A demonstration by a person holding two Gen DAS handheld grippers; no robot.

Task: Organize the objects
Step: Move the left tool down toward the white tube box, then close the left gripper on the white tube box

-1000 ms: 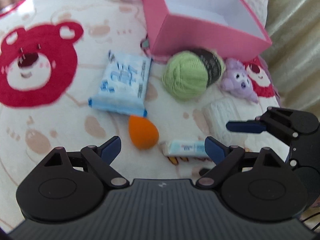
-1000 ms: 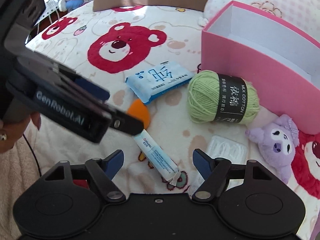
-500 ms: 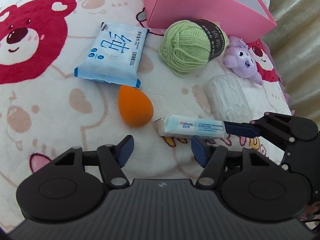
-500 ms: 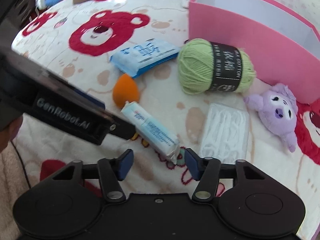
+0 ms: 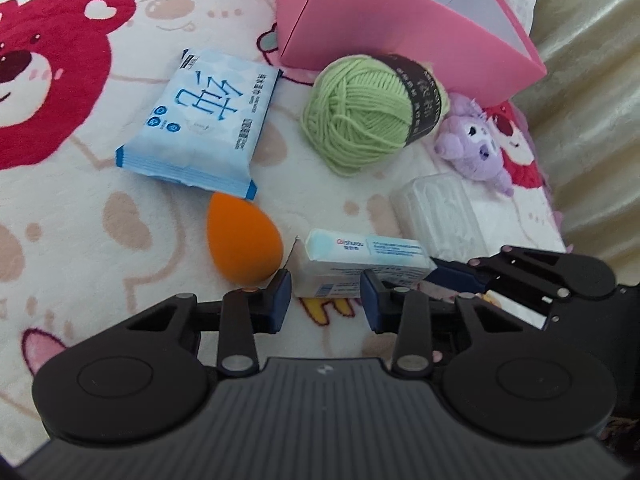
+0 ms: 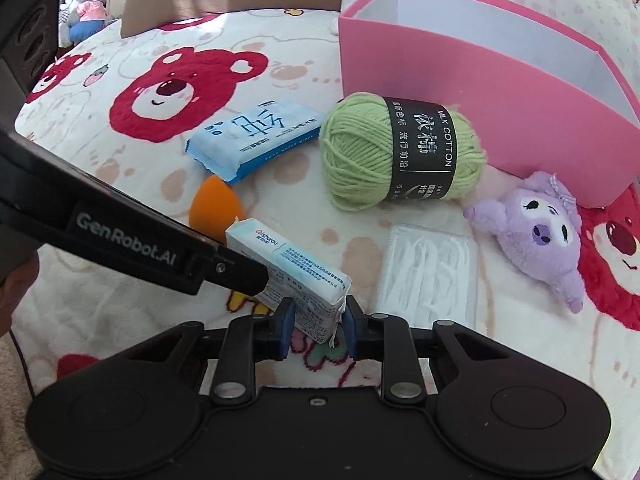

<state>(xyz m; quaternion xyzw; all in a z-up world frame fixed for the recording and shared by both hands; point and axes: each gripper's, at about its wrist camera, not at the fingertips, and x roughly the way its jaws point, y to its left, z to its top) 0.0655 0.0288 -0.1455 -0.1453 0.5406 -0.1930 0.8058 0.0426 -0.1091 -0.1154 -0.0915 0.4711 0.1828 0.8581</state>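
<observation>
The right gripper (image 6: 317,330) is closing its blue pads on the near end of a small white-and-blue pack (image 6: 286,276), which is lying on the bear blanket (image 6: 120,152). The left gripper (image 6: 240,274) is reaching in from the left, its dark tip touching the pack's side; its jaws cannot be made out. Beyond the pack, an orange sponge (image 6: 214,204) is sitting just behind it, with a tissue packet (image 6: 254,138) farther back. Right of the pack, a clear bag (image 6: 430,272) is lying near; green yarn (image 6: 400,152) is resting behind that, close to the pink box (image 6: 480,112). A purple plush (image 6: 536,232) is lying far right of the pack.
</observation>
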